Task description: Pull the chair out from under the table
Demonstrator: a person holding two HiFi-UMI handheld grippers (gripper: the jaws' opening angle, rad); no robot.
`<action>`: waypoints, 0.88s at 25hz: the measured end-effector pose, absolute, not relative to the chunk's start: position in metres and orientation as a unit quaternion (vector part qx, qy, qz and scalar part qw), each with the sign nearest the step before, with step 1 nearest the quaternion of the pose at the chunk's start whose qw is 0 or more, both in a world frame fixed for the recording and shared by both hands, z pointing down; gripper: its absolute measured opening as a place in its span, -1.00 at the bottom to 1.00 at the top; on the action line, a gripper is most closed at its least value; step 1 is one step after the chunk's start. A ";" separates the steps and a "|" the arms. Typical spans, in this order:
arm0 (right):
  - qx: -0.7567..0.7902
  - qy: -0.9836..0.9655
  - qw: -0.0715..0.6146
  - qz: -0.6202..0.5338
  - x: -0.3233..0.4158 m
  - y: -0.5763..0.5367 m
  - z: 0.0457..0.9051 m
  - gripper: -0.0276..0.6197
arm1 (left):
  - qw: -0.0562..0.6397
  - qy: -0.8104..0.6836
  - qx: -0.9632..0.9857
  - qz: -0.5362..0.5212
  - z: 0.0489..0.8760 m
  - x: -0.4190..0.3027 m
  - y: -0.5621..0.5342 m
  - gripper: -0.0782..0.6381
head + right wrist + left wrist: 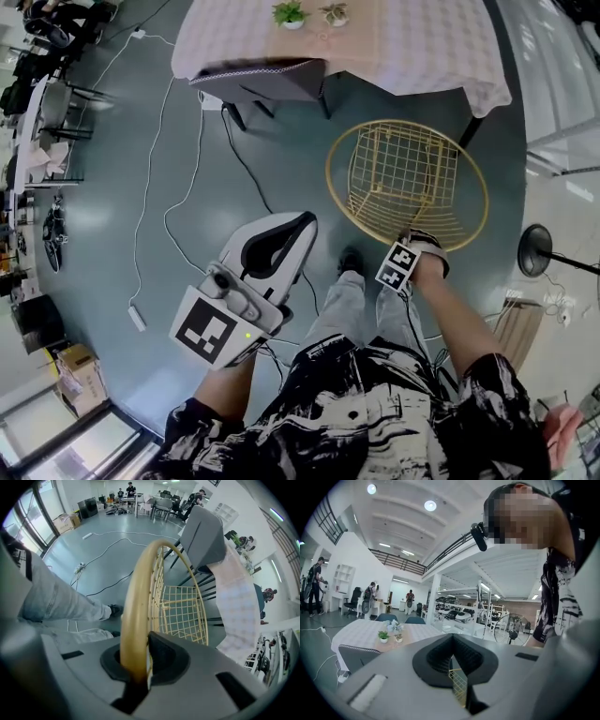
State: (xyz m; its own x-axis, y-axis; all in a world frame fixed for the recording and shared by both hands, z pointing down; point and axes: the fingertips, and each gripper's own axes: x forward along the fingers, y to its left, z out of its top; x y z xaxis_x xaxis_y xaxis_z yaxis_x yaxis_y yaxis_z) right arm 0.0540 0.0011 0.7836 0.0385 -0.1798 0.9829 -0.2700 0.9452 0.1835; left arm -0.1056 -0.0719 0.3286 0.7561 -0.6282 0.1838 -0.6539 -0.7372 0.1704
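Observation:
The yellow wire chair (405,183) with its round rim stands on the floor in front of the table (422,56), out from under the checked cloth. My right gripper (419,251) points down at the rim's near edge and is shut on it. In the right gripper view the thick yellow rim (138,602) runs down between the black pads (161,653), with the mesh seat (180,616) beyond. My left gripper (298,230) is held up near the head camera, away from the chair, jaws together and holding nothing. Between its pads (436,656) a sliver of yellow mesh (459,684) shows.
A grey chair (262,80) is tucked at the table's left side; two small potted plants (291,14) sit on the cloth. Cables (150,187) snake over the floor at left. A fan's base (534,250) stands at right. The person's legs (56,606) are beside the yellow chair.

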 end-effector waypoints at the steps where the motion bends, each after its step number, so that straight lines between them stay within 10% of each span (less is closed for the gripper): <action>1: 0.156 -0.695 0.701 0.026 0.053 0.009 0.787 -0.84 | 0.111 -0.344 0.931 0.059 0.328 -0.105 -0.072 -0.77; 22: 0.141 -0.694 0.706 0.030 0.042 0.073 0.791 -0.83 | 0.111 -0.293 0.947 0.068 0.333 -0.059 -0.114 -0.77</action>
State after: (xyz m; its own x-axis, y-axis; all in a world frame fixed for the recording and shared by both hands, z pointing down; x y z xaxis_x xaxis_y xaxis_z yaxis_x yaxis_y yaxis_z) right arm 0.0422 0.0726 0.7906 0.0355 -0.1529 0.9876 -0.2383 0.9584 0.1570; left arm -0.0588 -0.1143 0.3334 0.8185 -0.5407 0.1942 -0.5710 -0.8032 0.1698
